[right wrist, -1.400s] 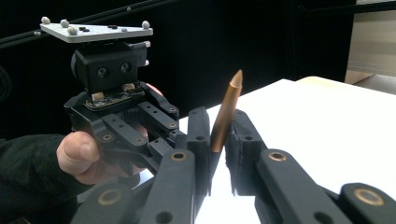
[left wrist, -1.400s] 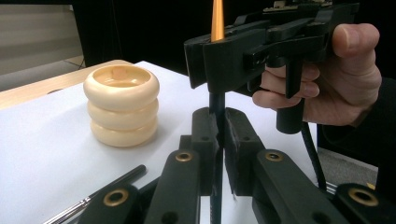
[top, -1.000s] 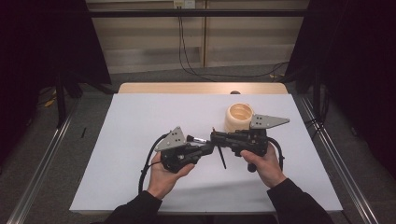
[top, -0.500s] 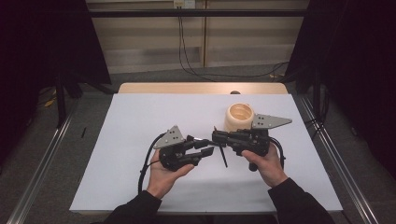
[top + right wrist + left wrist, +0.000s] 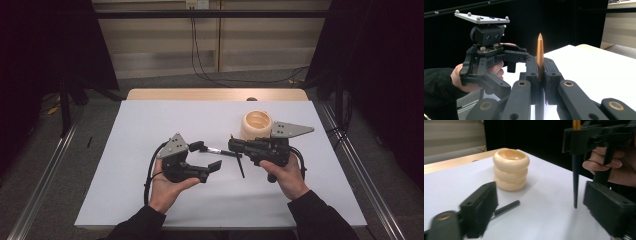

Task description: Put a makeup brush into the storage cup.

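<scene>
In the high view, a pen [image 5: 239,161] is seen at frame centre, pinched by the right gripper [image 5: 233,145], its dark shaft slanting down toward the white table [image 5: 150,125]. An orange tip [image 5: 540,50] pointing up between the pressed-together jaws is revealed in the right gripper view. The left gripper [image 5: 210,156] has just been opening; its jaws are spread, nothing between them. In the left gripper view, a black cap [image 5: 506,208] is shown lying on the table, with a cream ribbed holder [image 5: 511,169] at upper centre; its contents cannot be told.
</scene>
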Available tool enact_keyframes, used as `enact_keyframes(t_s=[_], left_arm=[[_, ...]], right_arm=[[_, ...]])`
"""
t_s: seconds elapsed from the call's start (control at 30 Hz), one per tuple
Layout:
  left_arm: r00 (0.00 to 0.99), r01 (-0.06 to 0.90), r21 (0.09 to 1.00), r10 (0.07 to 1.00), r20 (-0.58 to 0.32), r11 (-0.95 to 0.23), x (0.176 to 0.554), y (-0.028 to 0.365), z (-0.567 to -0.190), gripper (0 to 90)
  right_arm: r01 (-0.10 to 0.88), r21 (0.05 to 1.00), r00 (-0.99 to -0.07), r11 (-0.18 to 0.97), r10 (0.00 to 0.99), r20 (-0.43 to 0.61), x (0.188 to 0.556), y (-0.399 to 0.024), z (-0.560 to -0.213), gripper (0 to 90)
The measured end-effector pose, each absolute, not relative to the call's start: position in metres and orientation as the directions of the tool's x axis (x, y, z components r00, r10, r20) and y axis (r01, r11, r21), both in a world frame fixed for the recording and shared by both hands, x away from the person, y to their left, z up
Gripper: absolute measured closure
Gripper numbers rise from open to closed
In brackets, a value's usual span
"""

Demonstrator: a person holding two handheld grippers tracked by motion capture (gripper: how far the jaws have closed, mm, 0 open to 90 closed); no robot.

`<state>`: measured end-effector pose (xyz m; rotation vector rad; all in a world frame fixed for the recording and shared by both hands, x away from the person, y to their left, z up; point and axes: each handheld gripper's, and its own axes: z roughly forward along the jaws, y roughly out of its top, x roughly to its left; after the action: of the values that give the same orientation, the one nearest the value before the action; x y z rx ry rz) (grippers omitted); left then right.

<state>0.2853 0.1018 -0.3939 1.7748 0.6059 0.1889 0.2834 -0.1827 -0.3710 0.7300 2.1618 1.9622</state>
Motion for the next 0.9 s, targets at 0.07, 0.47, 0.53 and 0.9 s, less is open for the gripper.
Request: enact_keyframes(t_s=[0.07,0.47,0.53,0.9], left_arm=[[0.842,0.308,0.936,0.507,-0.186,-0.168,0.286,0.105,-0.395,5.2],[0.812,0.301,0.942,0.558,-0.172,-0.147,0.285,0.129,-0.400,2.0],[0.801,0.312,0.938,0.572,-0.176,-0.149,0.283,0.132,-0.399,2.0],[0.775,0.293,0.947,0.613,-0.155,-0.130,0.273,0.155,-0.405,1.7]], right_arm=[[0.260,0.965,-0.873,0.035,0.436,0.219,0.283,-0.183,-0.371,84.2],[0.251,0.968,-0.867,0.029,0.452,0.211,0.284,-0.187,-0.369,84.2],[0.251,0.967,-0.865,0.030,0.457,0.210,0.284,-0.188,-0.369,84.2],[0.237,0.971,-0.849,0.023,0.491,0.195,0.286,-0.198,-0.365,84.2]])
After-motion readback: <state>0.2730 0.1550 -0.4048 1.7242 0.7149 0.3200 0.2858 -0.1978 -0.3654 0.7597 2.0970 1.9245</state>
